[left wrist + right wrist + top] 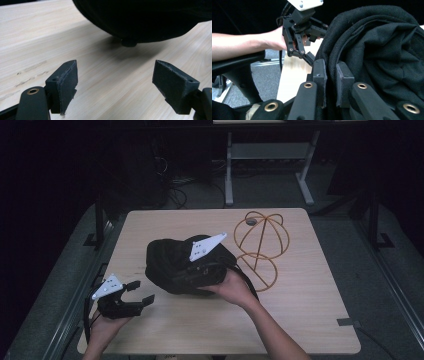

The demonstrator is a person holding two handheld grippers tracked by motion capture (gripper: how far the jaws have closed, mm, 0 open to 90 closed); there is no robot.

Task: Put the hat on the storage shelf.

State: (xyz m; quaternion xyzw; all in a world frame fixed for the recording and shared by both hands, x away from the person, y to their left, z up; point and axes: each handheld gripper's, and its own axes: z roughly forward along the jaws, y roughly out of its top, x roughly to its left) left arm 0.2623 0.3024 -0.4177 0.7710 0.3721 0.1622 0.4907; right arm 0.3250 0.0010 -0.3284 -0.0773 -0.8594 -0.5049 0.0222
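Fingers of my right gripper are clamped on a fold of the black cap; in the right gripper view the two dark pads stand almost together with the fabric's thick edge pinched between them. Fingers of my left gripper stand wide apart with nothing between them, bare wood showing in the gap.

Black cap: a soft, dark, crumpled mass near the middle of the table, somewhat toward its far edge. In the left gripper view its underside hangs above the wood and casts a shadow there, a small round button at its lowest point; whether any part touches the table I cannot tell.

Right gripper: at the cap's near right side, its grey three-cornered plate lying over the cap's top, my right hand behind it.

Left gripper: near the table's near left corner, low over the wood, jaws pointing toward the cap and apart from it; my left hand grips its body at the near edge.

Wire cap stand: an orange wire frame with a domed cage above a ring base, just right of the cap, toward the far right of the table.
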